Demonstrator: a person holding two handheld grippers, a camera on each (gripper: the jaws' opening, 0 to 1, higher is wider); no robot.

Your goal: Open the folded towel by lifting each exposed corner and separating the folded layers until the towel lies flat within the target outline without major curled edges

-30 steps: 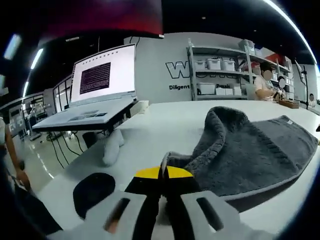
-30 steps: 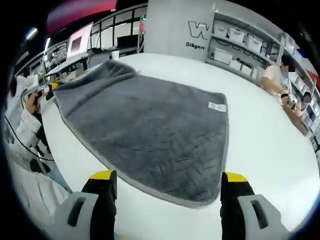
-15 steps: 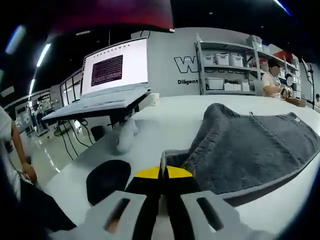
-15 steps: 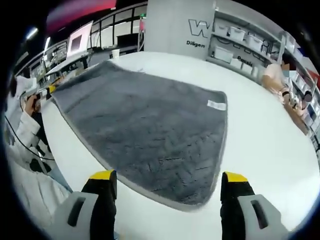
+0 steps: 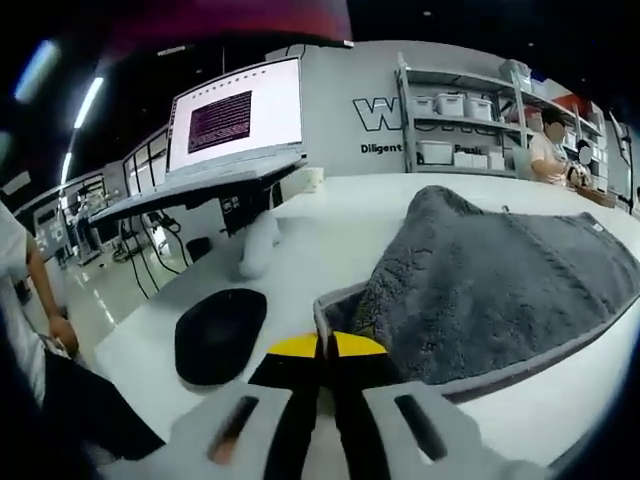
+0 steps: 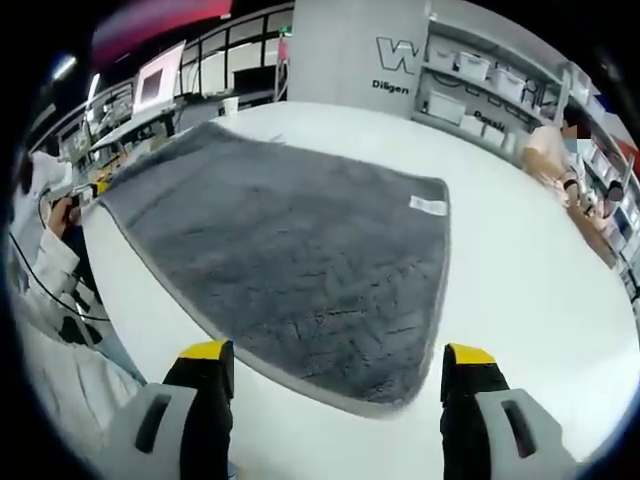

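Left gripper (image 5: 326, 345) is pinching the grey towel (image 6: 290, 255) corner with jaws closed; right gripper (image 6: 336, 372) is hovering wide open, empty — towel's length is running away across the white table (image 6: 520, 270).

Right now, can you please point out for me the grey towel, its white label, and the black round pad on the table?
grey towel (image 6: 290, 250): right gripper view, middle of its flat pile.
white label (image 6: 428, 205): right gripper view, centre of the tag near the far corner.
black round pad (image 5: 220, 335): left gripper view, middle of its top.
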